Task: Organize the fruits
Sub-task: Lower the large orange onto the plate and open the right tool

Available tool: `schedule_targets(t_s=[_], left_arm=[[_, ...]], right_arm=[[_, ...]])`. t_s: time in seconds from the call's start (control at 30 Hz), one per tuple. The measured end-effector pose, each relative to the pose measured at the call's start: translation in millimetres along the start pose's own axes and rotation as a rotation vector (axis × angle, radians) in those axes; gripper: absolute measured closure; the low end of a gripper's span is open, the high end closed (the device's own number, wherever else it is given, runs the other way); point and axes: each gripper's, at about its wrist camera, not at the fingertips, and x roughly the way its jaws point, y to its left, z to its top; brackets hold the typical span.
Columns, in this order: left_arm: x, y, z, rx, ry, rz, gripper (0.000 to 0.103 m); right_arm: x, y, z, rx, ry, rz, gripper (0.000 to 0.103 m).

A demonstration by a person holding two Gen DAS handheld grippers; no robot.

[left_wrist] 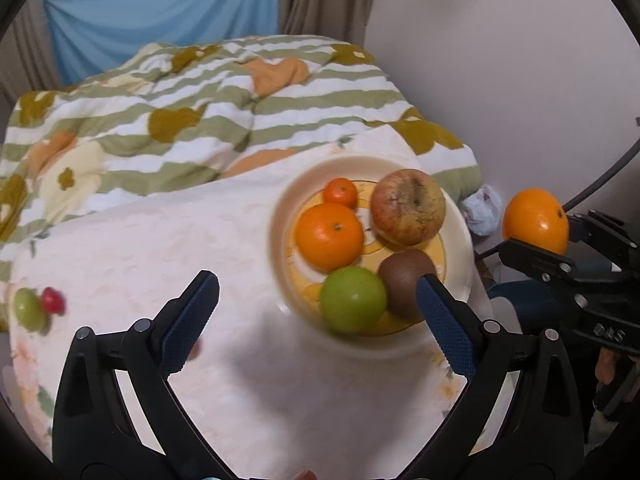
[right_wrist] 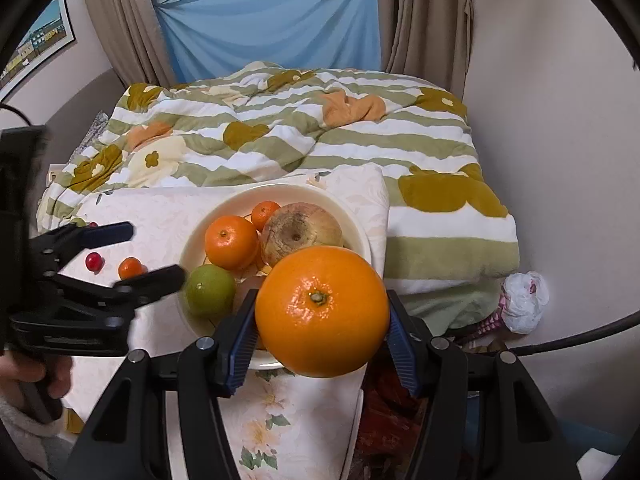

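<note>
Fruits, read left to right with the cream bowl (right_wrist: 362, 240) as my landmark. Well to the bowl's left on the pale floral cloth (right_wrist: 160, 208): a small red fruit (right_wrist: 94, 261) and a small orange one (right_wrist: 131, 268), just beside each other. From my left wrist view another green fruit (left_wrist: 29, 309) sits by a red one at the cloth's far left edge; too blurred to name.

My left gripper (left_wrist: 316, 312) stands wide open with nothing between its pads, hovering at the bowl's near-left rim.

Inside the bowl: green fruit (left_wrist: 353, 300) at the near side, touching a brown kiwi (left_wrist: 404, 280); behind them a mid-sized orange (left_wrist: 329, 237), a small mandarin (left_wrist: 340, 193), and a big blotchy apple (left_wrist: 408, 206) at the back right.

My right gripper (right_wrist: 320, 336) is clamped on a large orange (right_wrist: 322, 311), pads on opposite flanks, stem toward the camera, held above the bowl's near rim.

Handling judgement: this orange looks heavy for its size, firm, with a glossy rind that may slip; gripping across the widest girth seems right. The kiwi and apple I would treat as soft, bruisable. The bowl is crowded, so a round fruit set on top may roll off.
</note>
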Motion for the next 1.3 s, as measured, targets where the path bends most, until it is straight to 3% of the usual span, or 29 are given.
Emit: schedule_targets(t_s=[0.43, 0.93, 1.0, 1.07, 1.13, 1.3], left_arm=[[-30.7, 39.2, -27.1, -0.125, 0.018, 0.095, 0.000], [-23.4, 39.6, -48.4, -0.197, 0.032, 0.079, 0.000], [-23.8, 39.5, -49.1, -0.198, 0.034, 0.082, 0.000], [-25.7, 38.6, -49.9, -0.198, 0.033, 0.085, 0.000], [-28.0, 37.9, -50.9, -0.199, 0.031, 0.088, 0.000], [-34.1, 36.8, -51.9, -0.199, 0.027, 0.095, 0.000]], right_arm=[[33.9, 3.6, -5.0, 0.049, 0.012, 0.050, 0.048], [54.5, 0.3, -20.0, 0.123, -0.034, 0.097, 0.047], [52.5, -0.8, -20.6, 0.131, -0.052, 0.113, 0.037], [45.7, -2.1, -20.2, 0.130, -0.088, 0.118, 0.007], [42.6, -1.4, -19.9, 0.124, -0.096, 0.117, 0.001], [40.1, -1.2, -20.4, 0.119, -0.089, 0.102, 0.001]])
